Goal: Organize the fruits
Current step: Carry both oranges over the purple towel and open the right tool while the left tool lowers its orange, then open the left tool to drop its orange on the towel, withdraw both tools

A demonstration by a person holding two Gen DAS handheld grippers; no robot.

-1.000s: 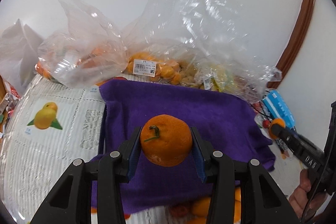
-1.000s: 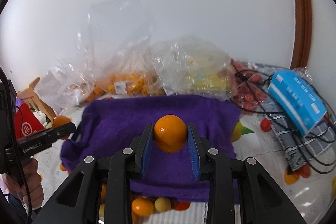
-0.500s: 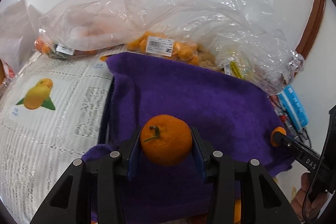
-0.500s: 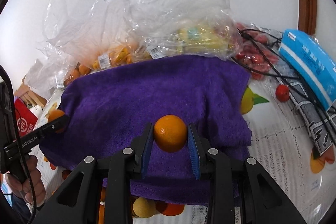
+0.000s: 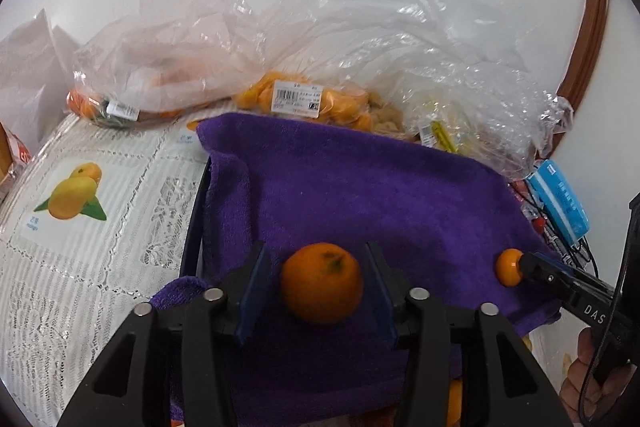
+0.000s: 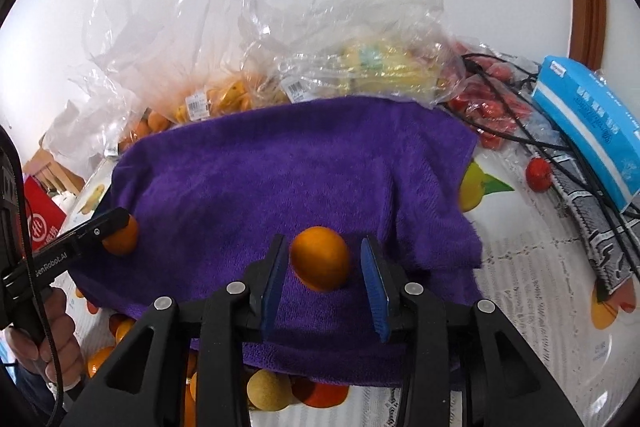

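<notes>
Mandarin (image 5: 321, 283) lies loose between the left gripper's (image 5: 318, 289) opening jaws; orange (image 6: 320, 258) likewise between the right gripper's (image 6: 323, 277), both on the towel (image 5: 360, 187).

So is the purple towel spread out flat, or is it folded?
Mostly spread: the purple towel lies open with two oranges on it. Its right edge is creased and doubled over. What it covers cannot be told.

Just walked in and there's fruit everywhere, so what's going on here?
A person holds a gripper in each hand over a purple towel. The left gripper is opening around a blurred round orange mandarin with a green stem mark; the right gripper is opening around a smaller smooth orange fruit. Gaps show beside both fruits, so both are being let go onto the towel. Clear plastic bags of fruit lie behind.
</notes>
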